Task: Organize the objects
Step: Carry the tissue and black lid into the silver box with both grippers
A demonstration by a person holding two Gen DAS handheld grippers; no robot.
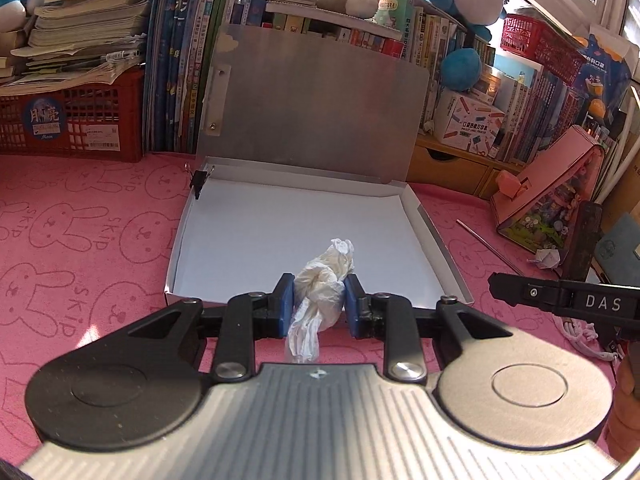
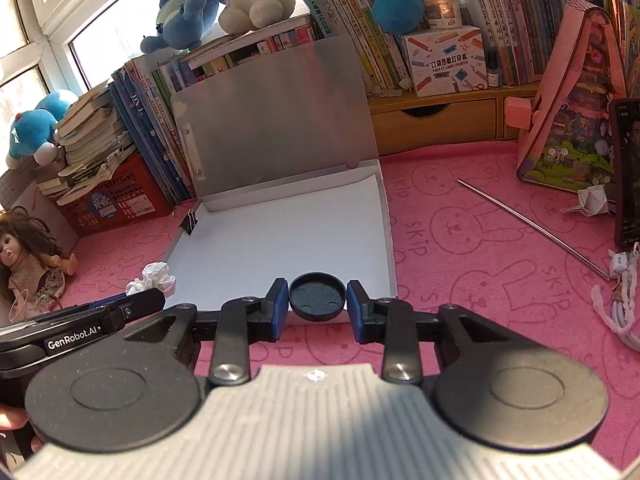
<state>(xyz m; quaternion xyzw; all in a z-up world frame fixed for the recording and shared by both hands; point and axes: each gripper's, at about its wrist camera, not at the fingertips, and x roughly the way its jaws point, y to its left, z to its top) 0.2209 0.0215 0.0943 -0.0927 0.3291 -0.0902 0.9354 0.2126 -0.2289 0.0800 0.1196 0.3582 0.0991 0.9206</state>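
Tissue wad (image 1: 320,284) in left tongs (image 1: 319,300), black lid (image 2: 317,295) in right tongs (image 2: 317,300) (lid's top hidden)

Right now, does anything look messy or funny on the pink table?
Yes. A thin metal rod lies slanted on the pink cloth, right of the open box. A small folded paper sits beyond it. The left gripper holds a crumpled tissue.
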